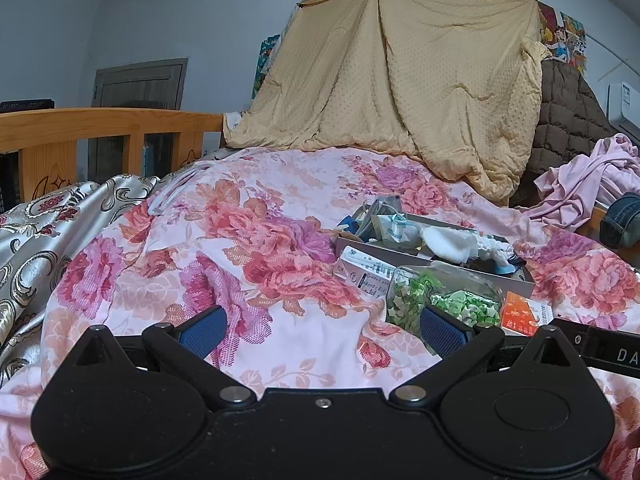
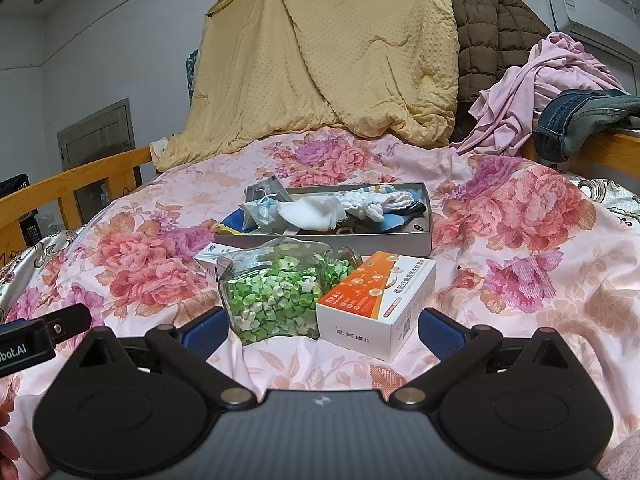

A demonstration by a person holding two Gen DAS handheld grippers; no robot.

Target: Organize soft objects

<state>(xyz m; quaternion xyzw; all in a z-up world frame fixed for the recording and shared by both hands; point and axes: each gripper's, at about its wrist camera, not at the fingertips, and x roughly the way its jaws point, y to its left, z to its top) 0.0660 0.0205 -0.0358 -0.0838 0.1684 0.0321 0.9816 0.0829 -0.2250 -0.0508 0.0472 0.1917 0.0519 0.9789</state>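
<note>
A shallow grey box [image 2: 424, 240] lies on the floral bedspread [image 2: 520, 248]. It holds white cloths [image 2: 316, 212], a white knotted fabric [image 2: 384, 202], a face mask packet [image 2: 262, 210] and blue items. The box also shows in the left wrist view [image 1: 520, 278] at right. In front of it stand a clear jar of green paper stars [image 2: 272, 296] and an orange-white carton [image 2: 376, 304]. My right gripper [image 2: 322, 330] is open, its jaws wide on either side of the jar and carton, just short of them. My left gripper [image 1: 322, 330] is open and empty over bare bedspread, left of the jar [image 1: 440, 300].
A yellow quilt [image 2: 320, 52] hangs at the bed's head beside a brown padded coat [image 2: 492, 36]. Pink clothing [image 2: 532, 88] and jeans [image 2: 580, 120] lie on the right wooden rail. A wooden rail [image 1: 100, 128] and a silver patterned cover [image 1: 36, 240] are at left. A small white carton [image 2: 208, 258] lies behind the jar.
</note>
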